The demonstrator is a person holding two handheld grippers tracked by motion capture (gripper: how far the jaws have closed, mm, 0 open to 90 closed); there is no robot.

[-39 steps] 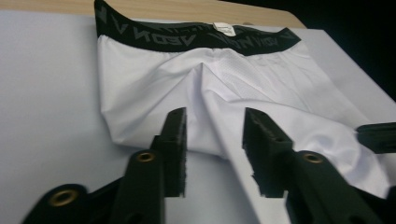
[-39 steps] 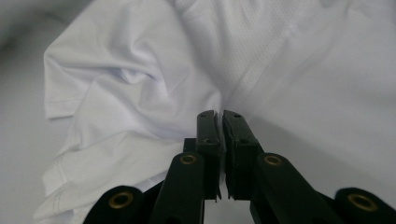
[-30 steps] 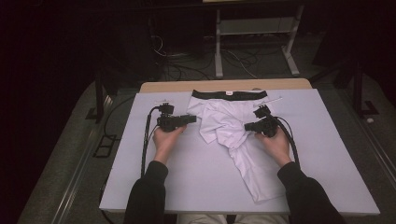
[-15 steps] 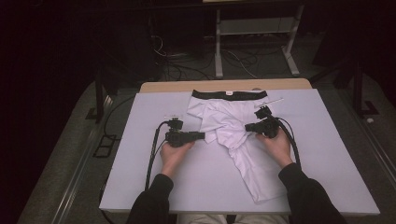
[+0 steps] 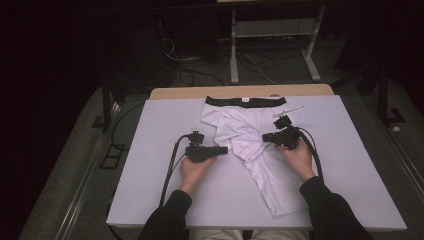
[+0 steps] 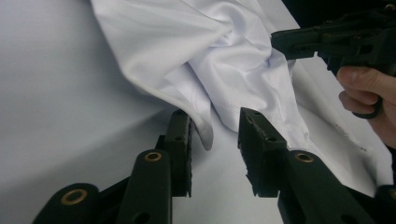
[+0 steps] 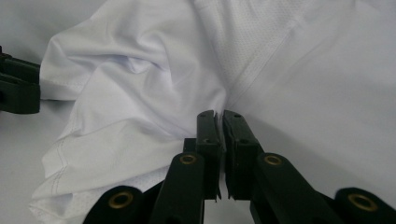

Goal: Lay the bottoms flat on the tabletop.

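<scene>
White boxer briefs [image 5: 250,140] lie crumpled on the counter [image 5: 150,190] between both claws. Left claw [image 6: 215,135] part open, jaws just been closing, a folded hem edge hanging between them, pads not pressing. Right claw [image 7: 219,128] clamped tight on a pinch of fabric at its tips.

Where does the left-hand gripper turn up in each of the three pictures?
High view: left gripper left of centre, at the white garment's edge.
Left gripper view: its own fingers rise from the bottom, hem between them.
Right gripper view: far left edge.
Shared landmark: the garment's folded hem.
</scene>
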